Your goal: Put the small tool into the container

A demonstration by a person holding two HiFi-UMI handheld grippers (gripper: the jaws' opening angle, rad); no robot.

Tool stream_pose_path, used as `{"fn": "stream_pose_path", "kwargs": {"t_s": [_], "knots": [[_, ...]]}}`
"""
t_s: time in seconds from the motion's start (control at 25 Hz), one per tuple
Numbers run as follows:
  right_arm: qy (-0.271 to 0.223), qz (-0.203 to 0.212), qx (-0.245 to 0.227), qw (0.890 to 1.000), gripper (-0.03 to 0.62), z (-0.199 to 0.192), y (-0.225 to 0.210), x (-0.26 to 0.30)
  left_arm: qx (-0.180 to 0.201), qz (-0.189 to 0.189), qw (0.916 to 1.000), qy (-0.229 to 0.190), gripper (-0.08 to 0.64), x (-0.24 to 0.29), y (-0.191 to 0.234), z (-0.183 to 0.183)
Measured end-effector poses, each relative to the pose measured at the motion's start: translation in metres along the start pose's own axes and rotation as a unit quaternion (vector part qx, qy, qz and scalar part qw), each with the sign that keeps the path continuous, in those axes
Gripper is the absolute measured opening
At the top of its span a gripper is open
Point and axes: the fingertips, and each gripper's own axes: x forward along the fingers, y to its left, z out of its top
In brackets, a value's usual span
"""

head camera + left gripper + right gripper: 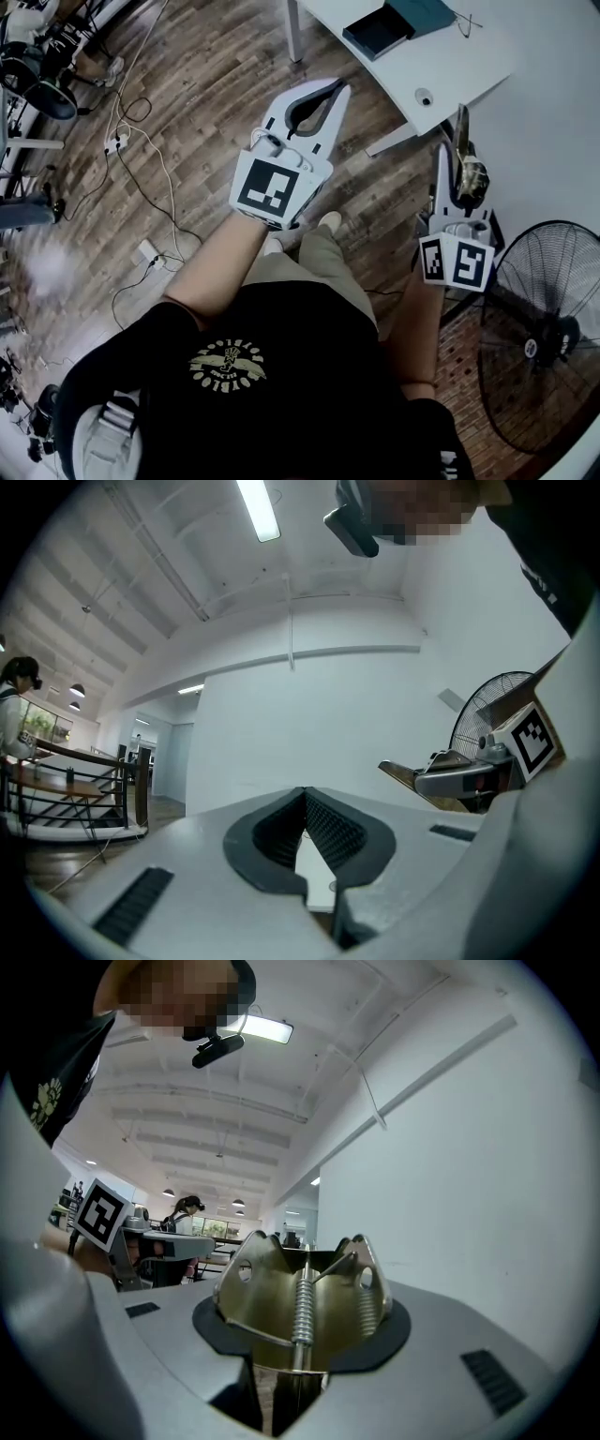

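Tool (298, 1326) clamped in right gripper (452, 141), jaws partway closed on it; left gripper (305, 797) alongside to its left, tips pinched together, empty.

White, black and brass over a brown plank floor (206, 84).
Left gripper (332, 92) and right gripper (452, 159) white, with black-and-white square markers; tool (300, 1288) brass; far table (469, 66) white, box (394, 23) teal; right fan (544, 337) black; shirt (281, 394) black, gold emblem.

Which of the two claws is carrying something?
The right claw: it grips a brass-coloured spring clamp. The left claw is shut, with nothing between its jaws.
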Motion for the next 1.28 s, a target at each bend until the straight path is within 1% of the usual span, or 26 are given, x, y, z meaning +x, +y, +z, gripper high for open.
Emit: {"fn": "stream_pose_path", "kwargs": {"t_s": [0.12,0.24,0.52,0.6,0.76,1.0,1.12,1.28], "knots": [[-0.001,0.012,0.006,1.0,0.164,-0.001,-0.014,0.021,-0.007,0.006,0.9999,0.007,0.008,0.025,0.004,-0.004],[-0.005,0.023,0.01,1.0,0.164,0.003,-0.018,0.034,-0.012,0.014,0.9998,0.004,0.008,0.037,0.009,0.0],[-0.022,0.054,0.013,0.998,0.164,0.018,-0.042,0.072,0.011,0.039,0.9992,0.005,0.008,0.073,0.023,0.02],[-0.024,0.063,0.017,0.998,0.164,0.019,-0.048,0.08,0.016,0.046,0.9988,-0.001,0.008,0.081,0.026,0.029],[-0.023,0.083,0.025,0.996,0.164,0.016,-0.052,0.09,0.015,0.071,0.9973,-0.008,0.008,0.081,0.038,0.036],[-0.016,0.096,0.028,0.995,0.164,0.01,-0.045,0.11,0.007,0.098,0.9951,-0.001,0.006,0.063,0.063,0.027],[-0.02,0.1,0.022,0.995,0.164,0.011,-0.038,0.116,0.005,0.099,0.9951,-0.001,0.006,0.063,0.072,0.024],[-0.02,0.102,0.012,0.995,0.164,0.012,-0.035,0.123,0.01,0.076,0.9971,-0.005,0.006,0.074,0.068,0.025]]}}
